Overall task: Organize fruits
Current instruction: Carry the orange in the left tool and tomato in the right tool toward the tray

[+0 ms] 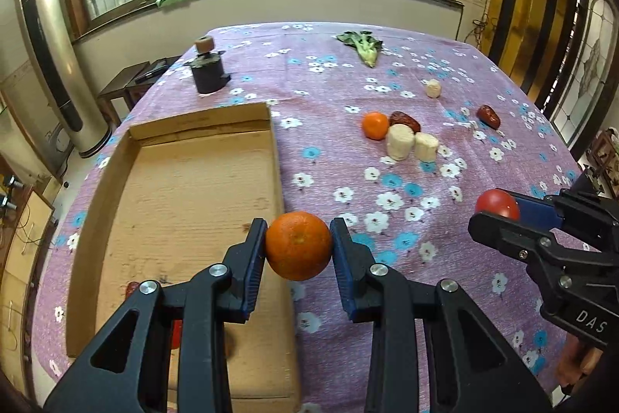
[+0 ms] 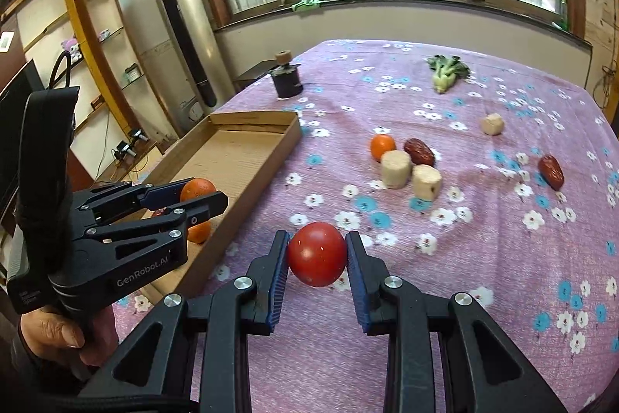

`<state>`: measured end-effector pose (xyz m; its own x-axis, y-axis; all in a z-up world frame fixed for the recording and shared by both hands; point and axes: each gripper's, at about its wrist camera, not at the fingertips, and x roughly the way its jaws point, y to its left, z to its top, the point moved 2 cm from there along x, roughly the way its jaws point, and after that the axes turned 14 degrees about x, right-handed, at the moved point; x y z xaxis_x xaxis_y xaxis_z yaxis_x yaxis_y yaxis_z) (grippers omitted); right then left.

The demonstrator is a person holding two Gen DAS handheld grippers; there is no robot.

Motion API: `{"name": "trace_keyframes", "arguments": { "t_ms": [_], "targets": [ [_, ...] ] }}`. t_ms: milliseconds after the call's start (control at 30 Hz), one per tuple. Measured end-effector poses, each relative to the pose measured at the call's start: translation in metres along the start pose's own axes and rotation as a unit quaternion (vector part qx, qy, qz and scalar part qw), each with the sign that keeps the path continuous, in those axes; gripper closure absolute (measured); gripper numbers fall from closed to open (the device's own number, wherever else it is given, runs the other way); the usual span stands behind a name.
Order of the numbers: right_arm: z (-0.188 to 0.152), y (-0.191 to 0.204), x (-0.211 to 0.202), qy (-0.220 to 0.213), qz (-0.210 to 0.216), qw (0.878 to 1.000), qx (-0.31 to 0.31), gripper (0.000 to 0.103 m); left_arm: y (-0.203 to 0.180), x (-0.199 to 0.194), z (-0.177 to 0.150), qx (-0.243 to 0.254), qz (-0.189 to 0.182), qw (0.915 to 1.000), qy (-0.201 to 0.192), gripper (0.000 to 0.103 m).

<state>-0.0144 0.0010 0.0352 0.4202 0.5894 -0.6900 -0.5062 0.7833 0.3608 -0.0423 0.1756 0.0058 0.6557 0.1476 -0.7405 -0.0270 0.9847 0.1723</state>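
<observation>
My left gripper (image 1: 298, 244) is shut on a large orange (image 1: 298, 245) and holds it over the right wall of the cardboard tray (image 1: 116, 180). My right gripper (image 2: 317, 254) is shut on a red tomato (image 2: 317, 254) above the tablecloth, to the right of the tray (image 2: 286, 142). The tomato (image 1: 497, 204) and right gripper (image 1: 499, 215) also show at the right in the left wrist view. The left gripper (image 2: 205, 198) with its orange (image 2: 197, 189) shows over the tray in the right wrist view. Another orange (image 2: 199, 232) lies in the tray below it.
On the flowered cloth lie a small orange (image 1: 375, 125), two red dates (image 1: 404, 120) (image 1: 488, 115), three pale cylinders (image 1: 398, 142) (image 1: 425, 146) (image 1: 433, 88) and a leafy green (image 1: 363, 45). A dark holder with a cork (image 1: 209, 70) stands at the far left.
</observation>
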Motion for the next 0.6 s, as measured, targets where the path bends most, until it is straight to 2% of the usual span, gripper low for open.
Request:
{"name": "trace_keyframes", "arguments": {
  "t_ms": [600],
  "targets": [
    [0.0,0.044,0.016,0.013,0.021,0.999,-0.039,0.073,0.035,0.001,-0.015,-0.027,0.014,0.9995,0.004,0.072]
  ]
}}
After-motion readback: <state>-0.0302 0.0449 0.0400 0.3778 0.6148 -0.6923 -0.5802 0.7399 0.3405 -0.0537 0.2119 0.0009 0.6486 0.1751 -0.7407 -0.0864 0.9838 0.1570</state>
